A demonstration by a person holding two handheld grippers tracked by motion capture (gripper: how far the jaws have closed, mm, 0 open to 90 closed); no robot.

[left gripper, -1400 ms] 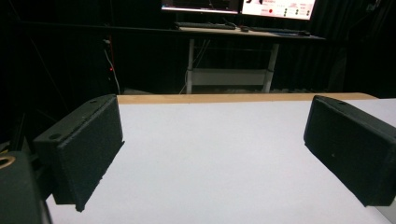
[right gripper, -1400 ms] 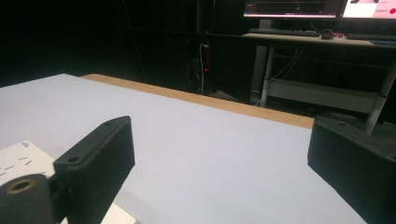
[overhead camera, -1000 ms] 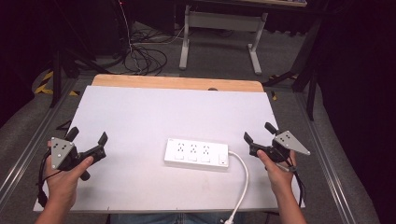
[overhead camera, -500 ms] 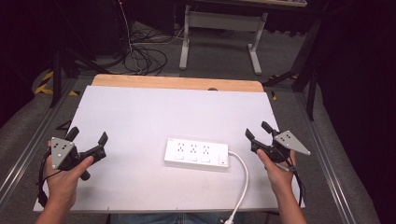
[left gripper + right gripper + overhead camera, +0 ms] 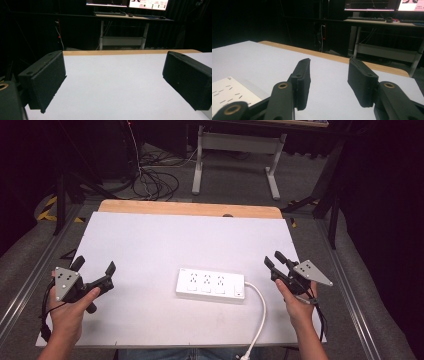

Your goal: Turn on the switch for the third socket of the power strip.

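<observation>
White board [image 5: 150, 245] covers the table, with nothing between the tools and the strip. Near its left edge the left gripper [image 5: 94, 270] hovers spread wide; the power strip [image 5: 210, 285] lies toward the front edge; near the right edge the right gripper [image 5: 274, 259], which has just been closing, stands part-open and empty, beside the white cord [image 5: 261, 315].

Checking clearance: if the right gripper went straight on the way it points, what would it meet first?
Probably nothing: ahead of the right gripper lies bare white table; the power strip sits off to its side.
</observation>
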